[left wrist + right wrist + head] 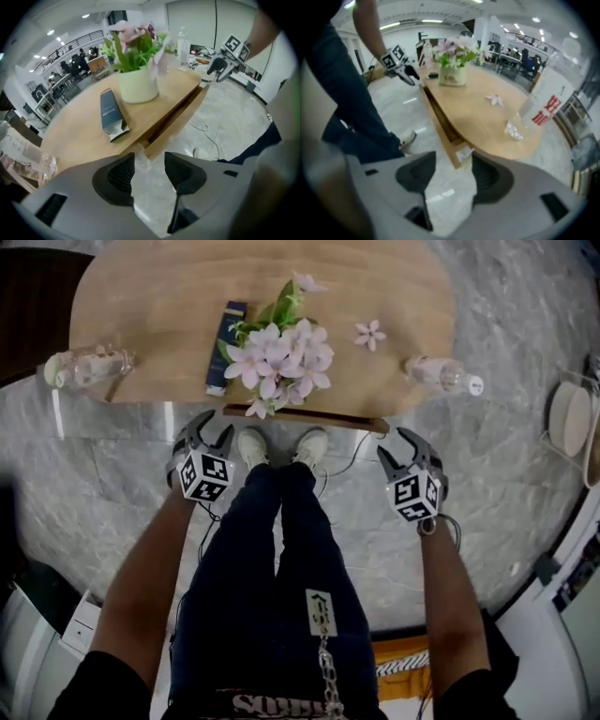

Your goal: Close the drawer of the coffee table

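Note:
The oval wooden coffee table (159, 306) fills the top of the head view. Its drawer (309, 417) stands a little way out from the near edge. My left gripper (208, 430) hovers open just off the drawer's left end, nothing between its fingers. My right gripper (398, 442) is open and empty off the drawer's right end. In the left gripper view the drawer front (176, 126) runs away just beyond the spread jaws (149, 161). The right gripper view has the drawer's corner (454, 150) close ahead of its jaws (452, 171).
On the table stand a pot of pink flowers (281, 348), a dark blue box (225, 345), a loose flower (369, 334) and a bottle lying at each end (89, 367) (442, 374). The person's legs and white shoes (281, 448) stand between the grippers. Cables lie on the marble floor (356, 521).

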The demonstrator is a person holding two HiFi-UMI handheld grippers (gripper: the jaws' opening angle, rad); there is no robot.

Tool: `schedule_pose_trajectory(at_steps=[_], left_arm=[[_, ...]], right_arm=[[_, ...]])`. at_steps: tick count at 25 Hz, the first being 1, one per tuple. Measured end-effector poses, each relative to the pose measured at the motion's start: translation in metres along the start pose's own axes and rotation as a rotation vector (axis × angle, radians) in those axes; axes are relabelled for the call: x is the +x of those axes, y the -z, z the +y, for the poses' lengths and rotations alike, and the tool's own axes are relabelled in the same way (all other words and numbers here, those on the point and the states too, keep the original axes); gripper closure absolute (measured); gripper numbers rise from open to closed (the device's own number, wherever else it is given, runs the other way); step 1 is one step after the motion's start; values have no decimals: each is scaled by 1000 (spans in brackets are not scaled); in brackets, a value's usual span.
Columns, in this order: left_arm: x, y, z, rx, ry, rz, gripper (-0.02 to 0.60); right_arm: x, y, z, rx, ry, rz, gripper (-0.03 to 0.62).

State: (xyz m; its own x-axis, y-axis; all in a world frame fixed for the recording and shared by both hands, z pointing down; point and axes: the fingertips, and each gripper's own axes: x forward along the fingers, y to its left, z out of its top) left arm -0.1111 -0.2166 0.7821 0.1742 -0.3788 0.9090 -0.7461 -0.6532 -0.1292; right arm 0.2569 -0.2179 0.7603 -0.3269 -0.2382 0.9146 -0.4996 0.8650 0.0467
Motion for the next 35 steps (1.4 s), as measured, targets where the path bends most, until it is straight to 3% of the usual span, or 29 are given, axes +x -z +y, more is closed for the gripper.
schedule_pose_trajectory(at_steps=[3, 6, 10, 11, 12, 22, 35], left_arm=[[26, 3, 5, 31, -24, -21, 362], [44, -1, -1, 27, 9, -37, 365], [57, -1, -3, 5, 7, 11, 368], [57, 0, -3, -2, -1, 28, 377], [57, 1, -3, -8, -4, 47, 382], [46, 19, -23, 3, 49, 143, 407], [0, 102, -100, 22, 131, 248, 423]], right_arm=[[33, 6, 1, -100, -9, 39, 353], [58, 13, 5, -167, -21, 73, 353], [83, 12, 4, -233, -19, 123, 356], [86, 12, 4, -247, -9, 135, 384], [88, 12, 4, -254, 1, 143, 455], [78, 27, 23, -225, -41, 180, 468], [51, 80, 132, -213, -142, 209, 472]])
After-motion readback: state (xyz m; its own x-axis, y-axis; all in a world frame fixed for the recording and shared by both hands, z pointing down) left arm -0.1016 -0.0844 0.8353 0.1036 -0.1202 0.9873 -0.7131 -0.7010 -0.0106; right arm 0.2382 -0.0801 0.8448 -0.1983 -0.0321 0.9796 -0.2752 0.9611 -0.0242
